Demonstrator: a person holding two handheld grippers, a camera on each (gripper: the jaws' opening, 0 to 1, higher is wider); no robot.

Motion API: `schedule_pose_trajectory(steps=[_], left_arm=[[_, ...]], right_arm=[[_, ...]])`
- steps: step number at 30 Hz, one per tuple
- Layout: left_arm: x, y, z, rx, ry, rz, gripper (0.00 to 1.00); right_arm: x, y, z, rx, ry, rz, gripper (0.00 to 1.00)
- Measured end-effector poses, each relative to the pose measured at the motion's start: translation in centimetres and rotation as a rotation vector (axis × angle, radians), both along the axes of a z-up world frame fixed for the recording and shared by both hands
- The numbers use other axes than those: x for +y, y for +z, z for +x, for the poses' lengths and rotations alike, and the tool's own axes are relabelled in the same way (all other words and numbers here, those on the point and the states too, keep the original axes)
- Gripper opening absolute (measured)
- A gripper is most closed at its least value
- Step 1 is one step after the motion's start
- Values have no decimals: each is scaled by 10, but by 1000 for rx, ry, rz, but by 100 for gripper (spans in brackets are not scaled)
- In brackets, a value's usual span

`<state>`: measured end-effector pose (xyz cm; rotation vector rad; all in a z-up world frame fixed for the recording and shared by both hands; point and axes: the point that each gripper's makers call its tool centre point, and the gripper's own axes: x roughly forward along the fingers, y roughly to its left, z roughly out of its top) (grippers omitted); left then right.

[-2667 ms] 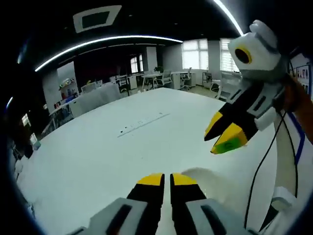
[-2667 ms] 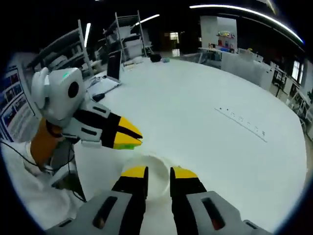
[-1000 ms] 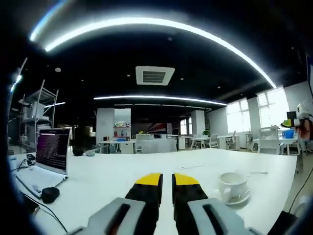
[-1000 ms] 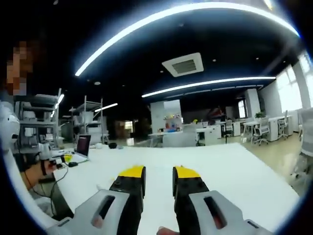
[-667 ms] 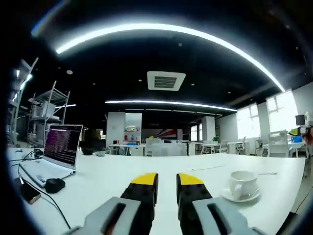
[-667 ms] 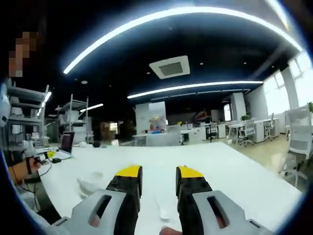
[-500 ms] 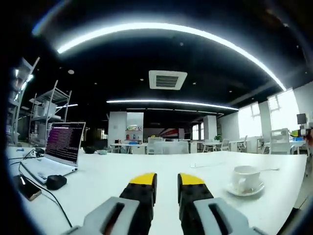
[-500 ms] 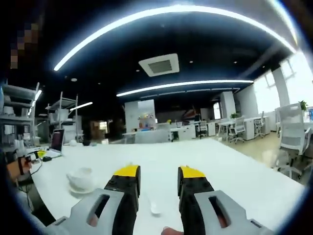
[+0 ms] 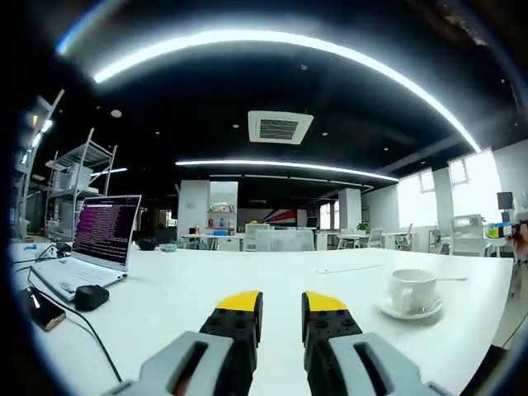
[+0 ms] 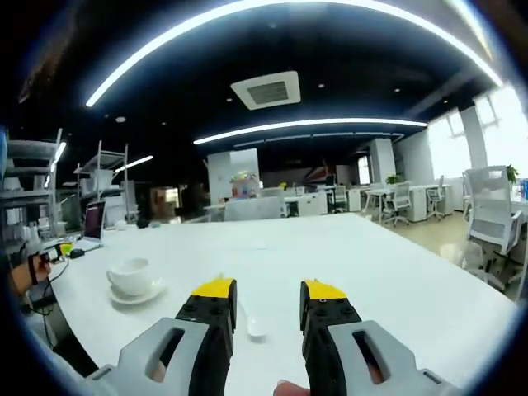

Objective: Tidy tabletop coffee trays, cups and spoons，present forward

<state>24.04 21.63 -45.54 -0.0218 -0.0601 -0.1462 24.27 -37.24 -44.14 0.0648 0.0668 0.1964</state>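
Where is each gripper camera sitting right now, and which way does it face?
Left gripper view: low over the white table, looking level past its own fingers; laptop left, cup on its saucer right.
Right gripper view: equally low, own fingers parted around the spoon; cup left.
Shared: cup, saucer, laptop, table.

An open laptop [image 9: 92,247] with a lit screen sits on the white surface [image 9: 181,289], a black mouse [image 9: 86,297] and phone [image 9: 41,308] beside it, metal shelving [image 9: 70,194] behind, white office chairs [image 10: 487,219] near bright windows.
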Motion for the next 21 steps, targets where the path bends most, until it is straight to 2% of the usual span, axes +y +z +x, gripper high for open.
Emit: schedule_pose_trajectory(steps=[8, 11, 15, 21], left_arm=[[-14, 6, 1, -4, -59, 15, 21], [-18, 5, 0, 5, -86, 41, 21], [-16, 9, -1, 1, -101, 25, 21], [-16, 14, -3, 2, -152, 72, 21]], right_arm=[[-1, -3, 8, 8, 4, 21, 31], [0, 3, 9, 0, 7, 14, 31], [1, 12, 10, -12, 10, -2, 31], [5, 20, 15, -16, 28, -27, 31]])
